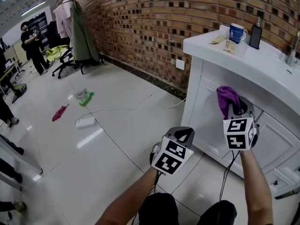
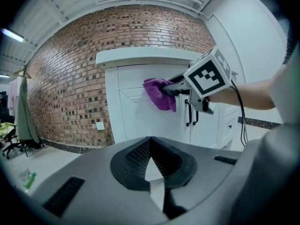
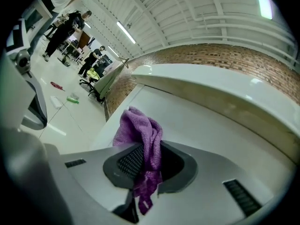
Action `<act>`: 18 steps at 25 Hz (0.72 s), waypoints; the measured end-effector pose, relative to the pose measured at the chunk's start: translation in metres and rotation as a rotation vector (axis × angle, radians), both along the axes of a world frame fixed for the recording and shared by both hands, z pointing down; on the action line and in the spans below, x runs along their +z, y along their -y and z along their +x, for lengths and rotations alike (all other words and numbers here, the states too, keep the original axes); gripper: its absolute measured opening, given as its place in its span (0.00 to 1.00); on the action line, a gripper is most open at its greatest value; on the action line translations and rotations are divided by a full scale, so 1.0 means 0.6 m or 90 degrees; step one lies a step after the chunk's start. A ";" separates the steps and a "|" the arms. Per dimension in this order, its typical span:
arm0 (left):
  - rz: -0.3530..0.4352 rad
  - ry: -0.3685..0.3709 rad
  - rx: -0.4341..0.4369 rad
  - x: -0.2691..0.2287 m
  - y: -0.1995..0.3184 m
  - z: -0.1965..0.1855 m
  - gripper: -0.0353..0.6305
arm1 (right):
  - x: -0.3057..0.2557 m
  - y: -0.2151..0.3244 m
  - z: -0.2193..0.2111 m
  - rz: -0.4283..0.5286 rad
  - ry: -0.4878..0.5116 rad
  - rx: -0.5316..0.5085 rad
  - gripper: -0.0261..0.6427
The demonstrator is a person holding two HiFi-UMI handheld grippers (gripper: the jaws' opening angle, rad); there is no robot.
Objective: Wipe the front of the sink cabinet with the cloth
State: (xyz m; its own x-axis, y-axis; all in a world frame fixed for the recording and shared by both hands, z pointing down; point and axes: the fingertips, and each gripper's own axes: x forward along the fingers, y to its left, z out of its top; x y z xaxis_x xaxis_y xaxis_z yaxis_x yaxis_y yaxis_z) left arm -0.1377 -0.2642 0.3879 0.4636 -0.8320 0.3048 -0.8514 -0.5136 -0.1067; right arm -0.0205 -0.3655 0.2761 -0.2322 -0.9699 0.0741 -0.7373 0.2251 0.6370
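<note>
A purple cloth [image 1: 227,99] is pinched in my right gripper [image 1: 240,108], which holds it up against the upper part of the white sink cabinet [image 1: 206,102] front, near its left corner. In the right gripper view the cloth [image 3: 143,139] bunches out between the jaws against the white door panel [image 3: 206,125]. From the left gripper view, the cloth [image 2: 159,93] and the right gripper [image 2: 187,86] show against the cabinet door [image 2: 140,116]. My left gripper [image 1: 180,137] hangs lower, in front of the cabinet, its jaws shut with nothing between them.
On the cabinet's white top [image 1: 253,60] stand a blue mug [image 1: 237,33], a dark phone [image 1: 255,36] and some papers. Black door handles [image 2: 191,111] sit right of the cloth. On the floor lie a white box [image 1: 86,122], green and red items. Office chairs and people are far left.
</note>
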 end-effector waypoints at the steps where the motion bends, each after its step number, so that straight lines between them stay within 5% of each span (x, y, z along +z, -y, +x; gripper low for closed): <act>1: 0.003 -0.001 0.002 -0.006 0.000 0.003 0.06 | -0.011 -0.005 0.010 0.007 0.001 0.005 0.14; 7: 0.005 -0.008 0.017 -0.015 0.001 0.023 0.06 | -0.023 -0.022 0.066 0.021 -0.011 0.042 0.14; 18: -0.038 -0.012 0.031 0.041 -0.008 0.037 0.06 | 0.098 -0.014 0.071 -0.081 -0.040 0.079 0.14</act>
State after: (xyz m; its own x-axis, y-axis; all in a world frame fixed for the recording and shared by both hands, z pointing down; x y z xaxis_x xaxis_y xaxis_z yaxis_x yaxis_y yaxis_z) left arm -0.1152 -0.2592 0.4124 0.5100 -0.7887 0.3434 -0.8264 -0.5599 -0.0587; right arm 0.0222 -0.3571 0.3349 -0.1029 -0.9727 0.2080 -0.7235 0.2166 0.6555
